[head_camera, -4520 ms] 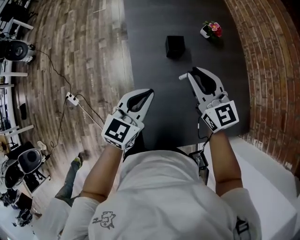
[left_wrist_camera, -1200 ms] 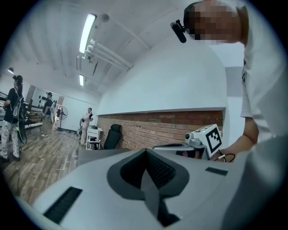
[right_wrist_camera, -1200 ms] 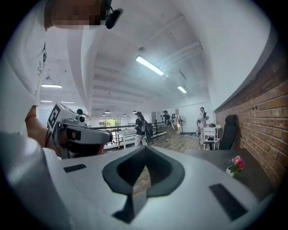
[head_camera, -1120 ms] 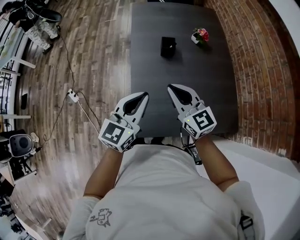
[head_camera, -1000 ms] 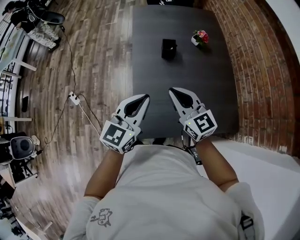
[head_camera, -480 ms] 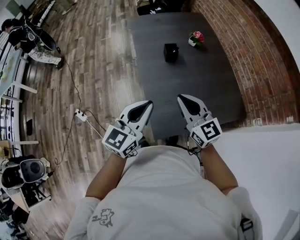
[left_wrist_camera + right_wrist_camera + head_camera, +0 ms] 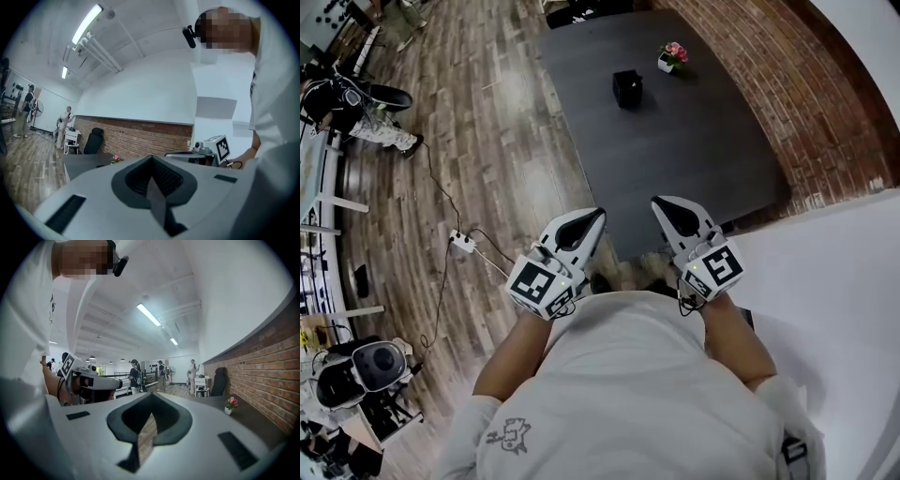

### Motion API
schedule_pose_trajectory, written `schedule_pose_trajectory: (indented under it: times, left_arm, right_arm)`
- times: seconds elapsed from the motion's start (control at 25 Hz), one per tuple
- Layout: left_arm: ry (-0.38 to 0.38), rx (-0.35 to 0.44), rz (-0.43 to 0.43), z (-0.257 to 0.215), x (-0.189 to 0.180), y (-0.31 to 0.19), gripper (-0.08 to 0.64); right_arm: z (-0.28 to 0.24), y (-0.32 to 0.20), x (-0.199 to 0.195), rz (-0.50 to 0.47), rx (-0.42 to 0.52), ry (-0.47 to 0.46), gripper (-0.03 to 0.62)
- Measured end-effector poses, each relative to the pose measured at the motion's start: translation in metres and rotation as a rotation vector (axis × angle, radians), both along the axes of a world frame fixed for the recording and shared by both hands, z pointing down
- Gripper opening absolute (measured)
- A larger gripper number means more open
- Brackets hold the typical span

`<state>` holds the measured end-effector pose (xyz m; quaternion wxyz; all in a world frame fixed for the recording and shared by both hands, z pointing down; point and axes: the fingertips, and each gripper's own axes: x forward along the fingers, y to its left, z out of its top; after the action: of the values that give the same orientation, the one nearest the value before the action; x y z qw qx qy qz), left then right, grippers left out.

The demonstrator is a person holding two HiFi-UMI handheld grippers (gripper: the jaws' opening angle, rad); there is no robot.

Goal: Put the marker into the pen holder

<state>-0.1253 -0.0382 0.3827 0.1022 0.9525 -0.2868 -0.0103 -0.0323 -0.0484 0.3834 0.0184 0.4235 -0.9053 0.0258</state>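
The black pen holder (image 7: pixel 626 88) stands far out on the dark table (image 7: pixel 694 150). It is too small here to tell whether the marker is in it, and no marker shows anywhere else. My left gripper (image 7: pixel 597 217) hangs at the table's near left edge, shut and empty. My right gripper (image 7: pixel 658 202) is over the near edge beside it, also shut with nothing between its pads. In the left gripper view the jaws of the left gripper (image 7: pixel 151 161) meet in a thin seam. The right gripper (image 7: pixel 151 399) looks the same in its own view.
A small pot of pink flowers (image 7: pixel 672 54) stands right of the holder and also shows as a flower pot (image 7: pixel 230 404) in the right gripper view. A brick wall (image 7: pixel 769 84) borders the table on the right. A power strip (image 7: pixel 461 242) with cables lies on the wooden floor. Several people stand far off.
The white marker the right gripper held 4.5 s ago is gone from its jaws. Over the last second both grippers drew back to the table's near edge and the table receded.
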Motion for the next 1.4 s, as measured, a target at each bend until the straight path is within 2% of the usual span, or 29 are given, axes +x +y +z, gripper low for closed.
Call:
schedule_pose_trajectory:
  times: [0.28,0.64,1.04,1.4]
  left_arm:
    - [-0.006,0.008,-0.025,-0.004,0.011,0.018,0.011]
    - [-0.019,0.026,-0.094,-0.008,0.056,0.056,0.011]
    - [-0.059,0.042,-0.180,-0.007,0.105,0.119,0.011]
    - [-0.084,0.044,-0.241,0.002,0.114,0.157,0.011]
  right_arm:
    - [-0.015,0.016,0.018,-0.012,0.038,0.009,0.005]
    - [-0.023,0.060,0.056,-0.088,0.060,0.013,0.005]
    - [-0.017,0.117,0.120,-0.171,0.057,0.033,0.005]
    - [-0.012,0.154,0.133,-0.208,0.060,0.016,0.005]
